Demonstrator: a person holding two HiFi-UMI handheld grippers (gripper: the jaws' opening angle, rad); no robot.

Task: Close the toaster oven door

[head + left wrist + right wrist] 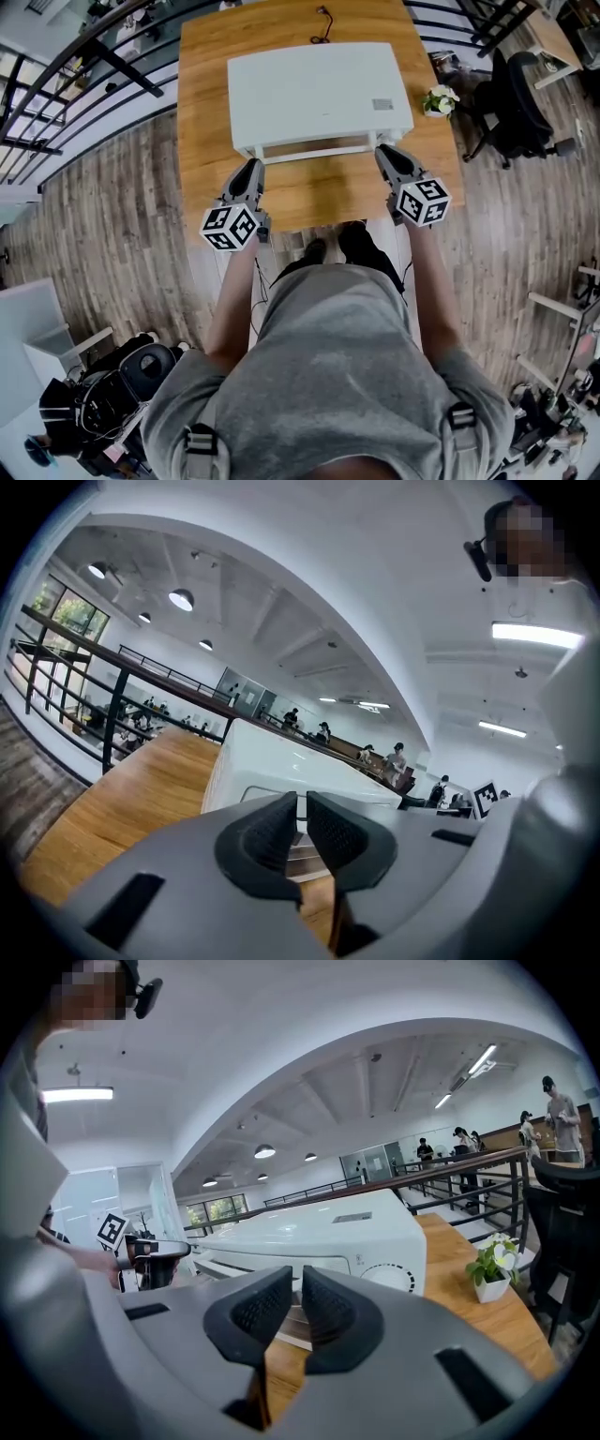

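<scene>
Toaster oven (319,94): white, sits at the middle of the wooden table (202,112), front facing you. Its door (309,150) is dropped open toward you, with the handle bar along the near edge and wood showing through behind the bar. In the right gripper view the oven (328,1227) shows a round knob (389,1274) at the right of its front. The door flap sticks out low on the left.

Your left gripper (253,169) is at the door's left near corner, tips just beside it. I can't tell from above whether they touch. In the left gripper view the left gripper (300,803) has its jaws almost together, with only a thin slit between the pads and nothing in it. The oven (272,761) sits right behind the tips.

Your right gripper (386,155) is at the door's right near corner, same story. In the right gripper view its jaws (297,1279) are nearly closed on a narrow gap, with nothing held.

Both marker cubes (230,228) (424,202) point back at you, over the table's near edge.

Around the oven:
- A small potted plant (439,99) with white flowers sits on the table's right edge, near the oven.
- A black cable (323,28) lies on the table behind the oven.
- A black office chair (516,103) stands off to the right.
- A dark railing (75,66) runs along the left over the wood floor (112,216).
</scene>
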